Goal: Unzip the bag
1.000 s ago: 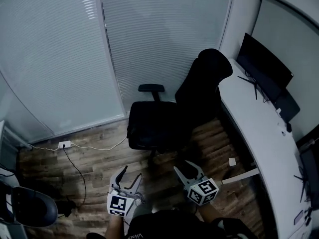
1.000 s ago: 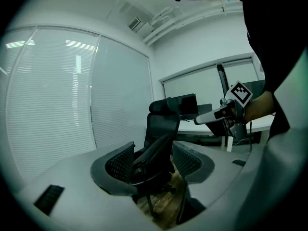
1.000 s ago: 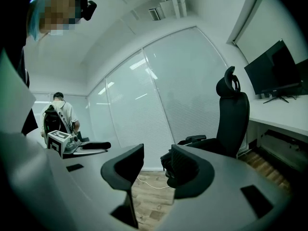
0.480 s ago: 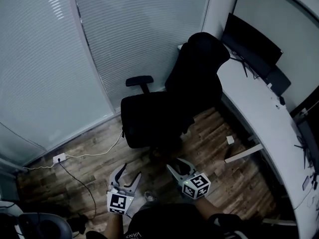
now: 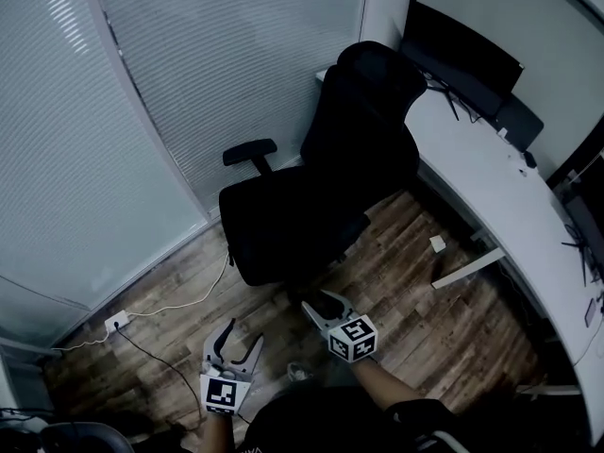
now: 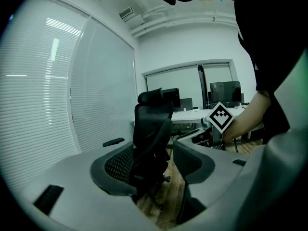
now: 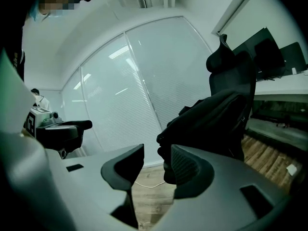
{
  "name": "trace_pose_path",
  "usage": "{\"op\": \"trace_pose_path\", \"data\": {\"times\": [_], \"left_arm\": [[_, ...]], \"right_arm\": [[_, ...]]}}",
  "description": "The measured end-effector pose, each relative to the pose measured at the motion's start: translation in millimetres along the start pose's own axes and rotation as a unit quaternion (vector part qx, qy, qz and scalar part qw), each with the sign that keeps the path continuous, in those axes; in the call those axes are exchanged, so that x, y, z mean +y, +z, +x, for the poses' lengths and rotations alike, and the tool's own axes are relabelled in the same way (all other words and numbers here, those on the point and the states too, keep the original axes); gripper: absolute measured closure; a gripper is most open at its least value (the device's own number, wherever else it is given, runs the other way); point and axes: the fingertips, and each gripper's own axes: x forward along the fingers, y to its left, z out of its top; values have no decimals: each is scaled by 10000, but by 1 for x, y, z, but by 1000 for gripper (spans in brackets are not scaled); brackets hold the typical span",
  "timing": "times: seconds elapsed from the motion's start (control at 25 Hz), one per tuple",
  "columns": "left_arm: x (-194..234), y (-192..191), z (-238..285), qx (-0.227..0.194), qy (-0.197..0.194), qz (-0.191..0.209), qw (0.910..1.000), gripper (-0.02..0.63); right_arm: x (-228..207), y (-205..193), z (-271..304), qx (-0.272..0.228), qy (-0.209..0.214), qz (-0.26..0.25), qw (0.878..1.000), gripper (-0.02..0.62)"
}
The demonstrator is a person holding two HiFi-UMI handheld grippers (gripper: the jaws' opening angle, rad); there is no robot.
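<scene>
Right gripper had edged toward the black high-backed office chair at 12 o'clock; both it and left gripper gaped empty, black fabric bag lying on the seat.

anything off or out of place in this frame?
Only minor things: a small white scrap lies on the wood floor beside the desk, and the chair is pulled out with its seat facing away from it. Nothing looks spilled or broken.
</scene>
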Motion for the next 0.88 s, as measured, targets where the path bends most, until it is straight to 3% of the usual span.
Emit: {"op": "trace_pose_path", "data": {"times": [0.44, 0.88], "left_arm": [[11, -22, 31, 181, 12, 99, 9998, 350], [3, -34, 34, 372, -25, -48, 9993, 350]], "right_arm": [[-24, -33, 63, 234, -189, 58, 9995, 439], [-40, -41, 80, 114, -342, 196, 9992, 451]]}}
